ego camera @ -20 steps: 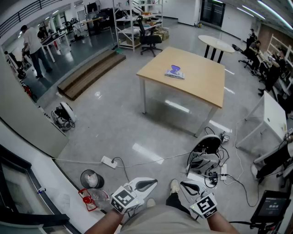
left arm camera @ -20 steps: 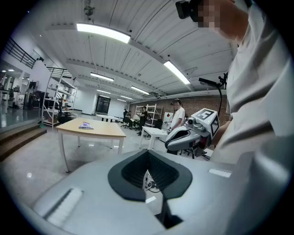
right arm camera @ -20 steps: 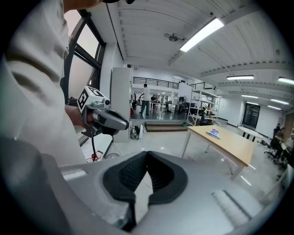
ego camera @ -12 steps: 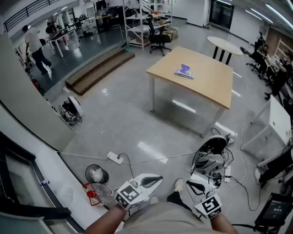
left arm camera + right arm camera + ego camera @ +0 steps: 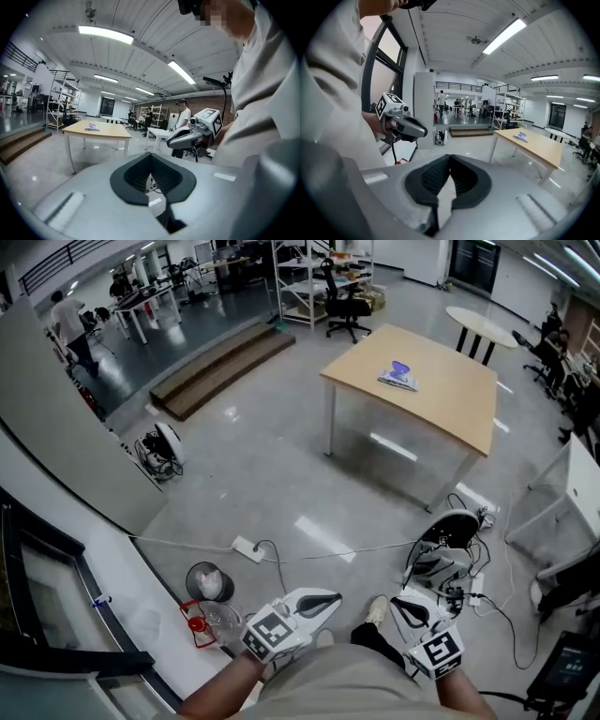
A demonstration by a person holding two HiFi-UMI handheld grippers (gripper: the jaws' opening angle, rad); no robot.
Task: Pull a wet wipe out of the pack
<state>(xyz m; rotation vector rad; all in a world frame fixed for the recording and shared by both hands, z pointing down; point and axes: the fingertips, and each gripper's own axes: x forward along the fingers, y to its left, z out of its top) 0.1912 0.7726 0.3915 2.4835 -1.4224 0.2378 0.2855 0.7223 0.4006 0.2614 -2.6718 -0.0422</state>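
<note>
The wet wipe pack (image 5: 397,378), white with a purple top, lies on a wooden table (image 5: 450,404) far across the room. It also shows small in the left gripper view, pack (image 5: 92,127), and in the right gripper view, pack (image 5: 520,137). Both grippers are held low against the person's body, well short of the table. My left gripper (image 5: 328,597) is shut with nothing between its pads, and so is my right gripper (image 5: 401,602). Each gripper view shows the other gripper: the right gripper (image 5: 176,138) and the left gripper (image 5: 422,131).
On the grey floor between me and the table lie a power strip (image 5: 247,548) with cables, a small bin (image 5: 208,581) and a pile of gear (image 5: 448,538). A white partition stands at the left. Wooden steps (image 5: 225,367), an office chair (image 5: 345,304) and a round table (image 5: 480,322) are beyond.
The head view has shifted, so the table and the pack have drifted right and slightly up in the picture. Both grippers stay low by the body, still shut.
</note>
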